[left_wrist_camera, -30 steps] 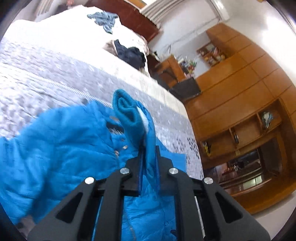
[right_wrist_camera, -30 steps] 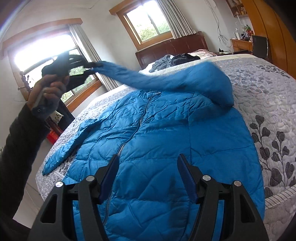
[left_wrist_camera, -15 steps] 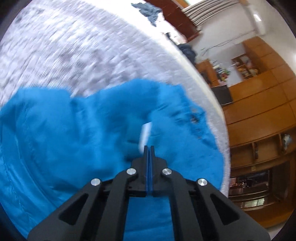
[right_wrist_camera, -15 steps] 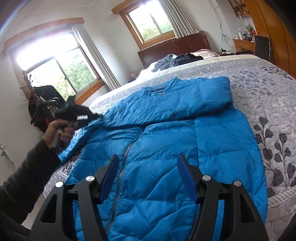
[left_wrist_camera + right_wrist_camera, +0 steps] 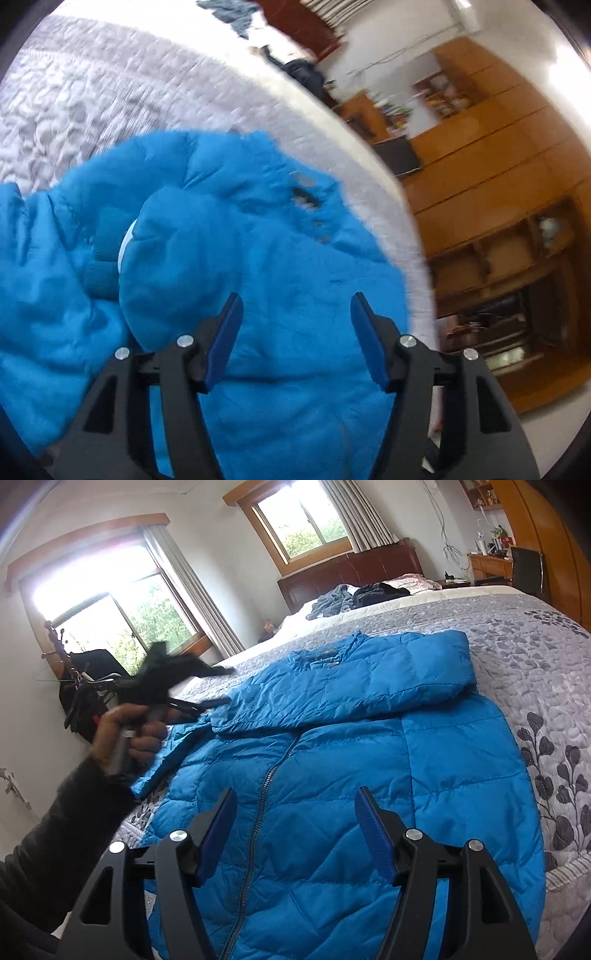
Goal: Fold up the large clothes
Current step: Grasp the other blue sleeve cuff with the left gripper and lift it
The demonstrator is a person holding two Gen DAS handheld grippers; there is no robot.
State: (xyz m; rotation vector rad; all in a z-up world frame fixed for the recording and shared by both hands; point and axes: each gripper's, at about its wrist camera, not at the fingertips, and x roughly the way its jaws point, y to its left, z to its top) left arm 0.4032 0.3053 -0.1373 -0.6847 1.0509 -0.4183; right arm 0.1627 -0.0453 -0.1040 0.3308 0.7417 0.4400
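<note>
Jacket: blue puffer jacket [image 5: 332, 775] lies front up on the bed [image 5: 517, 646], zipper [image 5: 258, 812] closed, one sleeve [image 5: 351, 686] folded across the chest.
Left hand-held gripper [image 5: 295, 314]: fingers wide apart, empty, above the jacket; seen at 9 o'clock from the right camera.
Right hand-held gripper [image 5: 295, 812]: wide, empty, over the hem.
Clothes pile [image 5: 354, 594]: 12 o'clock, by the headboard.
</note>
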